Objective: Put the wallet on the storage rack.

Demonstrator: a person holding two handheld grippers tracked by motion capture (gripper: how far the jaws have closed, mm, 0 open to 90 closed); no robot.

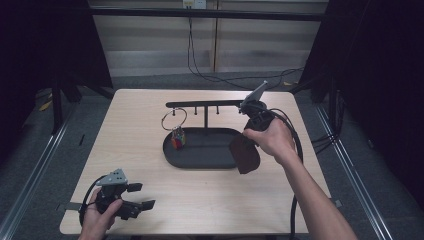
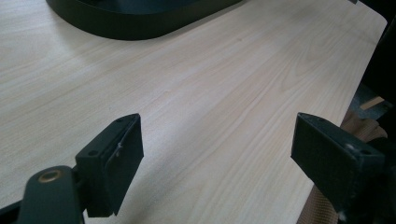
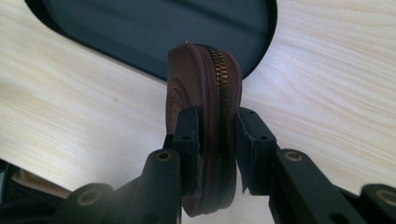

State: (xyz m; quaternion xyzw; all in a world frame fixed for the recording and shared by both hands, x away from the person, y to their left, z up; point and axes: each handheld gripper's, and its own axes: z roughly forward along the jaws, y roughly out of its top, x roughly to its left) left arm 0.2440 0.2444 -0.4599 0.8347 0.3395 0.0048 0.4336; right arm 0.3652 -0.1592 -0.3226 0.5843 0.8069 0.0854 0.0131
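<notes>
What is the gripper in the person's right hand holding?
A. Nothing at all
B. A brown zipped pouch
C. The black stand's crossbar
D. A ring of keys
B: the right gripper has its jaws clamped on either side of a brown zipped pouch, zipper facing the camera, above the edge of the black tray; the key ring hangs on the stand.

Left gripper [image 1: 142, 196] low at the near left, held in the left hand [image 1: 97, 220], jaws wide apart, nothing between them. Right gripper [image 3: 218, 140] raised, pointing down, jaws clamped; right hand [image 1: 272, 137] wraps its body, forearm stretched forward.
</notes>
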